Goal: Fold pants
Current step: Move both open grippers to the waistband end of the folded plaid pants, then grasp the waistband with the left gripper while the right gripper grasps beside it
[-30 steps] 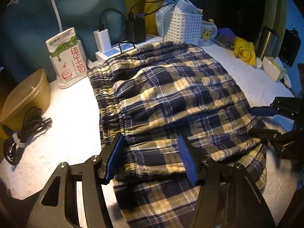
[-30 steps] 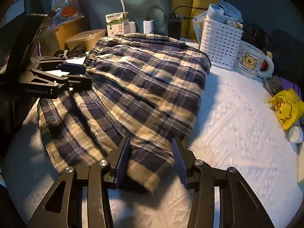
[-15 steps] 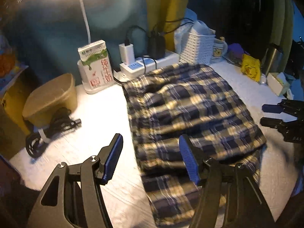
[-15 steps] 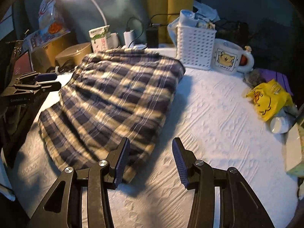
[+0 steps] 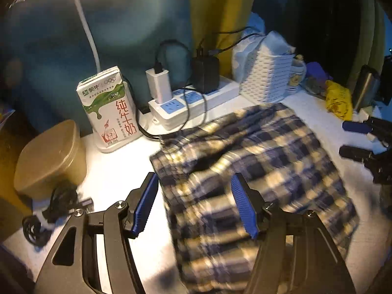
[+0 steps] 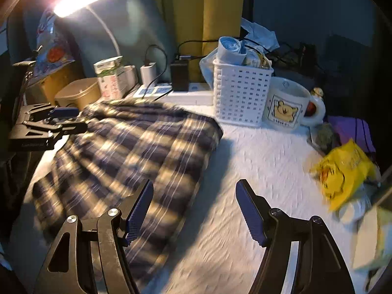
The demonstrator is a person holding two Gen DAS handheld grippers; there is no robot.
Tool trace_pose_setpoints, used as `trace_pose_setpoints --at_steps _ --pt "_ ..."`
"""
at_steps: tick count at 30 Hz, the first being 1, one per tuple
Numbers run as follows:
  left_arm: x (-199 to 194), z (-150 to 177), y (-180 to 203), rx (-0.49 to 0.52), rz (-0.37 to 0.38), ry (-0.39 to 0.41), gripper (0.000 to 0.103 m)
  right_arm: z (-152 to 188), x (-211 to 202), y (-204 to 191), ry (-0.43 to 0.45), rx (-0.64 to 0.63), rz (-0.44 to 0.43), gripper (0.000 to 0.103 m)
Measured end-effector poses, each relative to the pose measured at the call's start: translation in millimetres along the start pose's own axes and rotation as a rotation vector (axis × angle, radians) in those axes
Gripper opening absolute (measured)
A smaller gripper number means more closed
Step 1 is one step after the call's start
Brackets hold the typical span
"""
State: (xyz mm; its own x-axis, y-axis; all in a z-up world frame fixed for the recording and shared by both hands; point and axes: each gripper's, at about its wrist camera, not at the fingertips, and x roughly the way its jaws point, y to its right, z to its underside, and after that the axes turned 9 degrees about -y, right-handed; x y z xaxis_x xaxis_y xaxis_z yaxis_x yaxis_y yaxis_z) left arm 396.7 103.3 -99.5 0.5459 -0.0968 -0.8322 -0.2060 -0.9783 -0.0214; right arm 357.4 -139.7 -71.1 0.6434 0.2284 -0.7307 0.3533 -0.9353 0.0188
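Two sets of tongs hover over a white desk [image 6: 257,161], both spread wide and gripping nothing. The left tongs [image 5: 194,204] hang above the near left part of a folded pair of plaid pants [image 5: 245,171], one blue pad off the cloth's left edge over bare desk and the other over the fabric. The right tongs [image 6: 193,210] sit at the pants' [image 6: 127,156] right edge, their left pad over the plaid and their right pad over the white surface.

The pants lie flat as a thick folded bundle between the two tongs. Their long axis runs from just in front of the tongs away toward the back of the desk, with the gathered elastic waistband along the side nearest the left tongs.

Ahead of the left tongs, beyond the pants, stand a milk carton [image 5: 107,107] and a white power strip [image 5: 191,103] with chargers plugged in. To their left rest a tan lidded tub [image 5: 49,156] and a coiled black cable [image 5: 49,210]. Ahead of the right tongs are a white basket [image 6: 241,93] and a bear mug [image 6: 289,105], with a yellow packet [image 6: 343,171] off to their right.
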Motion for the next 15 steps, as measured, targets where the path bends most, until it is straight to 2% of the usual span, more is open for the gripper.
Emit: trace_pose_setpoints --at_steps 4,12,15 --pt "24 -8 -14 -0.003 -0.019 -0.028 0.062 -22 23 13 -0.004 0.027 -0.004 0.072" --pt "67 -18 -33 0.003 0.050 -0.061 0.065 -46 76 30 -0.058 0.081 -0.058 0.072" --pt "71 -22 -32 0.034 0.049 -0.060 0.067 -47 94 30 -0.095 0.079 -0.047 0.072"
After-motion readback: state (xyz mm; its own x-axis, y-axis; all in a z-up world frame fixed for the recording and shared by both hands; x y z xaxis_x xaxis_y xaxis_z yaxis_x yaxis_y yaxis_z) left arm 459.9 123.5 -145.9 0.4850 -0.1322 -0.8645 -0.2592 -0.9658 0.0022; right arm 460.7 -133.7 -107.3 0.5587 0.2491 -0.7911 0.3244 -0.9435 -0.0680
